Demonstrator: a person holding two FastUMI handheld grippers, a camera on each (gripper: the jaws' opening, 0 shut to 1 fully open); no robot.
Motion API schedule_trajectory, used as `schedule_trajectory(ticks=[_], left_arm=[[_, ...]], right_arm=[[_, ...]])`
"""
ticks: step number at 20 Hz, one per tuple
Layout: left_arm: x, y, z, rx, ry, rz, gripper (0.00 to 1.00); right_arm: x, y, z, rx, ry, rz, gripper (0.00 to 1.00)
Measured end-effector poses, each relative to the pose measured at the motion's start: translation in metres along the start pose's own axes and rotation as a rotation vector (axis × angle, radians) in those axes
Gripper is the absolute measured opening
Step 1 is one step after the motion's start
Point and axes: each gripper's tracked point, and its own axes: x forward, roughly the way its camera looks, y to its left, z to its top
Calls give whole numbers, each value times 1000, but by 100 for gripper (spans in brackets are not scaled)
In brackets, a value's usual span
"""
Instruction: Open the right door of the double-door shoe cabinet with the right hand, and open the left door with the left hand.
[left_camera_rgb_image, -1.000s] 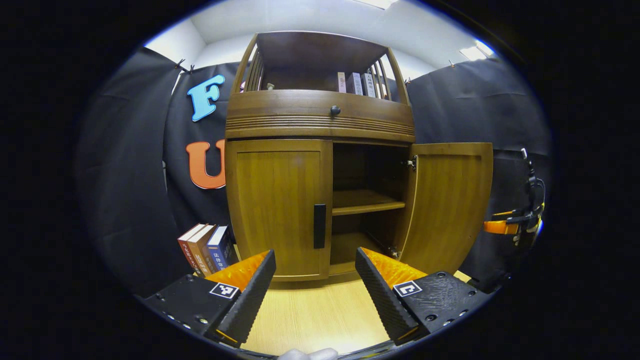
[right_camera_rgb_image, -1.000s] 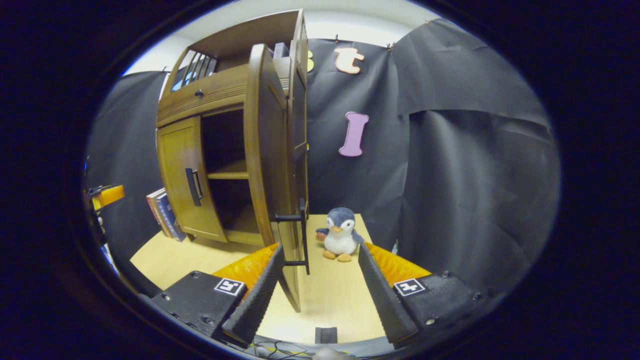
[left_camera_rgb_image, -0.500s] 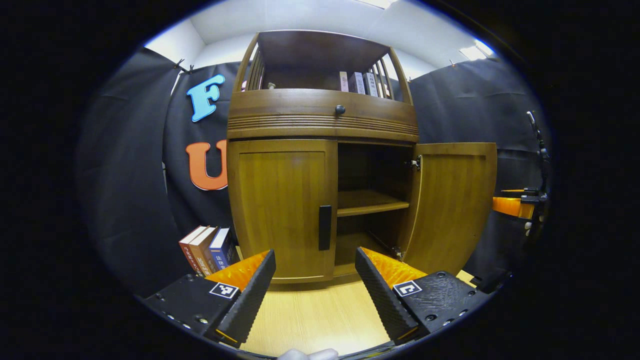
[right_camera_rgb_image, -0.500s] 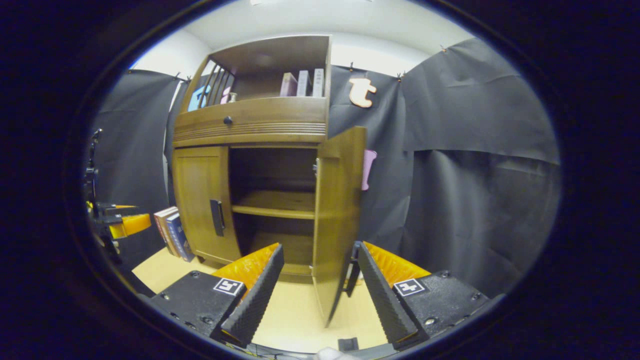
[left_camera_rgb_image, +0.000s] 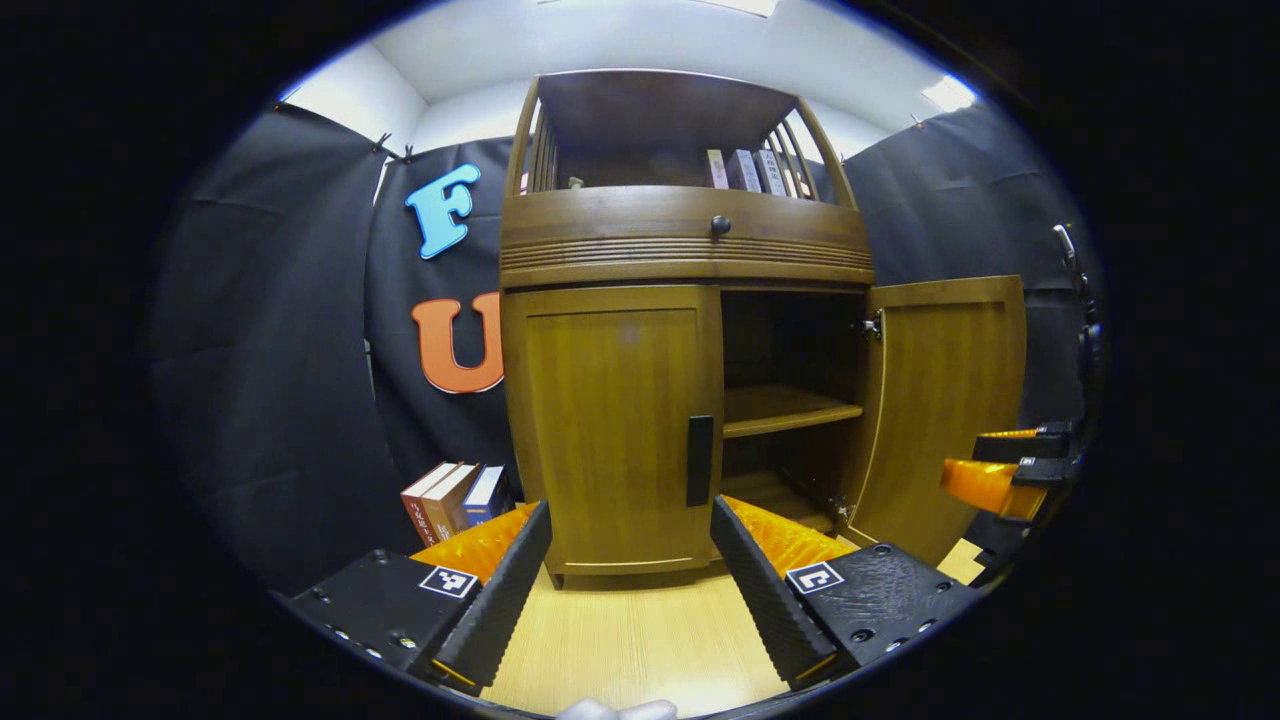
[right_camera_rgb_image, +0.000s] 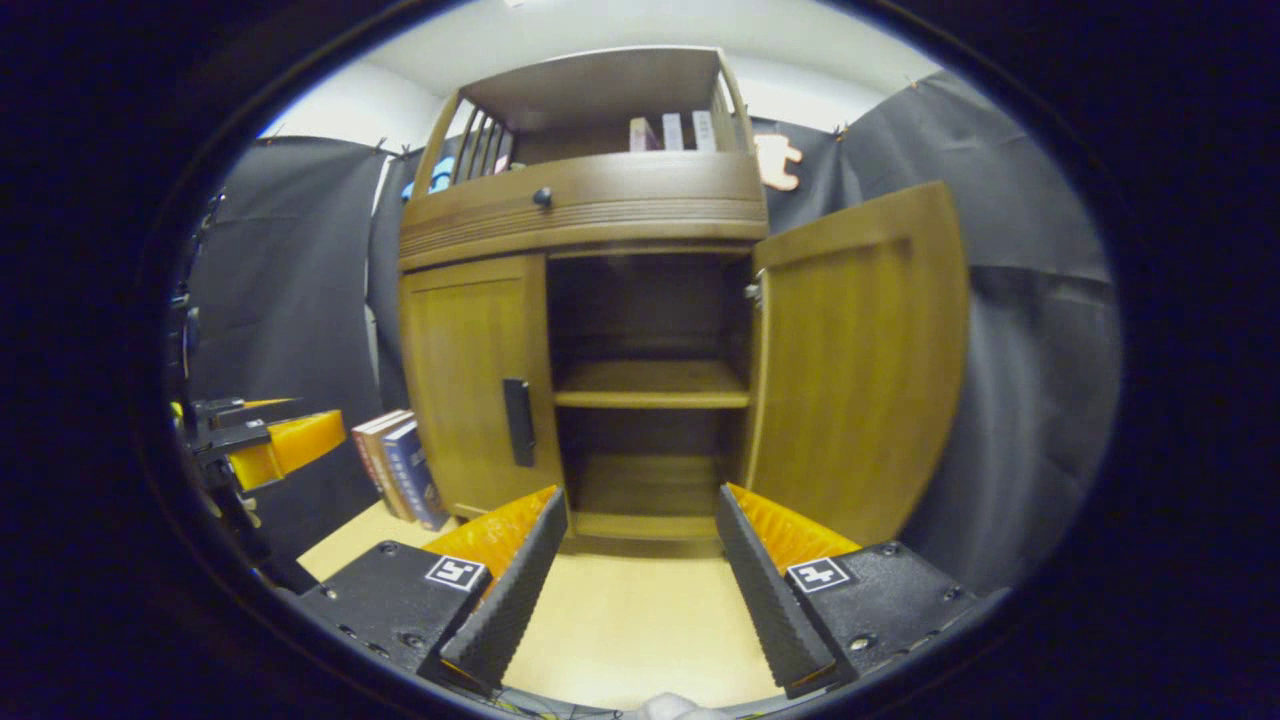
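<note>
A brown wooden shoe cabinet stands on a light wood floor. Its right door is swung wide open, baring a shelf. The left door is closed, with a black handle at its inner edge. My left gripper is open, a short way in front of the left door, with the handle just above its right finger. My right gripper is open, facing the open compartment with nothing between its fingers. It also appears at the far right of the left gripper view.
Several books lean beside the cabinet's left side on the floor. More books stand on the cabinet's top shelf. A drawer with a round knob sits above the doors. Black cloth walls surround the cabinet.
My right gripper has let go of the right door's handle and turned left to face the cabinet's front. My left gripper has shifted left and slightly closer to the left door.
</note>
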Motion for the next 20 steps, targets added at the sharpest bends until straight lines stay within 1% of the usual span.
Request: schedule_trajectory(ticks=[2,5,6,8,9,11,14,18,19,20], left_arm=[[11,0,-3,9,1,9,96],[36,-9,-5,-2,-8,-8,96],[48,-15,-3,-9,-17,-19,96],[75,-27,-2,-8,-31,-49,96],[88,-33,-2,-6,-35,-61,96],[115,-45,-4,-9,-43,-84,96],[156,-59,-10,-22,-43,-104,96],[202,-75,-26,-28,-7,-121,96],[212,-76,-31,-23,-3,-113,100],[223,-78,-34,-20,5,-109,81]], right_arm=[[3,8,-1,-6,13,16,95],[3,6,5,-20,13,6,95],[2,6,7,-19,14,2,98],[-1,0,12,-13,16,-16,98],[-6,-1,12,-15,17,-27,95],[-11,-8,17,-26,16,-58,95],[-22,-19,18,-38,24,-90,95],[-27,-31,13,-44,59,-125,95],[-27,-34,14,-41,63,-131,95],[-27,-37,13,-37,66,-137,95]])
